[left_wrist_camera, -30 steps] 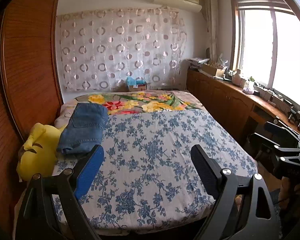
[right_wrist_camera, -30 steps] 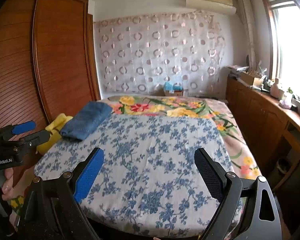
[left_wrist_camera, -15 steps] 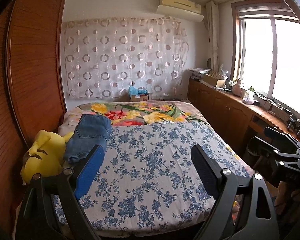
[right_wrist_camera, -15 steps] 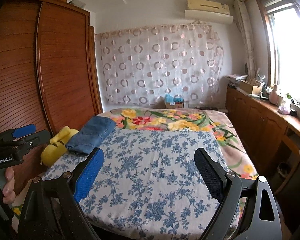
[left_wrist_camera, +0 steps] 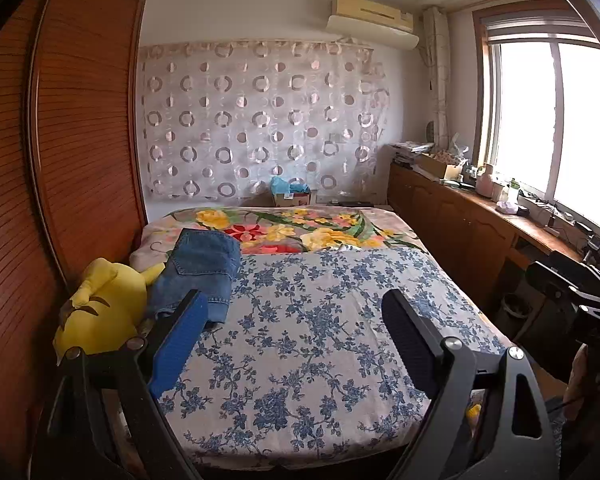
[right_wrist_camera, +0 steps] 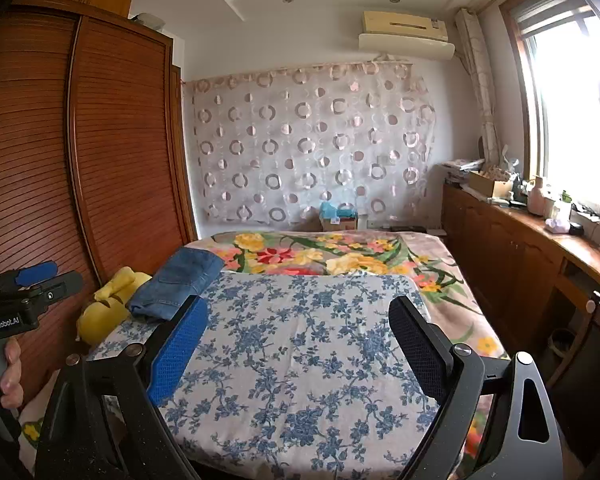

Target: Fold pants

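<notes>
The blue jeans [left_wrist_camera: 200,276] lie folded in a compact stack at the left edge of the bed, partly on the yellow plush toy [left_wrist_camera: 104,312]. In the right wrist view the jeans [right_wrist_camera: 180,284] sit just beyond the blue left fingertip. My left gripper [left_wrist_camera: 290,300] hangs open above the near end of the bed, well short of the jeans, with nothing between its fingers. My right gripper [right_wrist_camera: 296,304] is also open and empty over the flowered sheet [right_wrist_camera: 300,360]. Neither gripper touches the cloth.
A tall wooden wardrobe [left_wrist_camera: 80,160] runs close along the bed's left side. Low wooden cabinets [left_wrist_camera: 460,232] with cluttered tops stand under the window on the right. A cardboard box [left_wrist_camera: 290,196] sits past the far end of the bed. A hand [right_wrist_camera: 8,376] holds the left gripper's handle.
Both views have tilted upward, so the bed sits lower in frame and more ceiling shows. The jeans have not moved, and both grippers stay open.
</notes>
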### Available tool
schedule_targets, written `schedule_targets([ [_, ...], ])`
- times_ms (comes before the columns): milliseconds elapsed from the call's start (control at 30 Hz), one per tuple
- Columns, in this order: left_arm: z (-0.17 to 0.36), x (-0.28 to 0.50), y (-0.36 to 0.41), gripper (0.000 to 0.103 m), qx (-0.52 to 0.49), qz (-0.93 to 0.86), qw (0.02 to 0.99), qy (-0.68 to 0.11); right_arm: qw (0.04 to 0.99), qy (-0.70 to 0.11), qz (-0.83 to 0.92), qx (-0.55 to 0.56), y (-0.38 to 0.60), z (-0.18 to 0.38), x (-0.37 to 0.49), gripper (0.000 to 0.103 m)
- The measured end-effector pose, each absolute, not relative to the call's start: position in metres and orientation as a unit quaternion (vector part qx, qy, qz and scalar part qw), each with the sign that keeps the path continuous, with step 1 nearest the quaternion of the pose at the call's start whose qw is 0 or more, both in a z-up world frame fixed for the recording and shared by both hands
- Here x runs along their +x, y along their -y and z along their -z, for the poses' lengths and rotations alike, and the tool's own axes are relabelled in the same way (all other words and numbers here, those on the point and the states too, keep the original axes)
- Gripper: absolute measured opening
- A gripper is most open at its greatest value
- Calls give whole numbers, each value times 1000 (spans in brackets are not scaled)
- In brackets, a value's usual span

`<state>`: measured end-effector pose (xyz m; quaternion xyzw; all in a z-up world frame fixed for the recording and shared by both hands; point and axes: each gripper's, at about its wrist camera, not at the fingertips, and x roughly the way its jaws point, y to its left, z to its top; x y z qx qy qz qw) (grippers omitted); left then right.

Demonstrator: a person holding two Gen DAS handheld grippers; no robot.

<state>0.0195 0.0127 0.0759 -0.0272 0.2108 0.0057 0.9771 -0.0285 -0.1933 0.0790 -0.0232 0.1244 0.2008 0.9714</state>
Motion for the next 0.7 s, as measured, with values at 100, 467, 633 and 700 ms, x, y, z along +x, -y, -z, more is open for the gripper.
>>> schedule_targets([
  [100,-76,20,-13,89,-25,-6,977,-210,971,-125,-202,-24,192,-80,-31,93],
  [467,-74,18,-15,89,-24,-3,977,-213,971,-127,-203,-21,193,-78,-31,93],
  [633,-74,18,-14,89,-23,-3,977,-213,971,-128,-202,-21,193,-76,-32,93],
  [700,-73,17,-13,89,-23,-3,977,-212,971,-127,-203,-21,193,-76,-31,93],
])
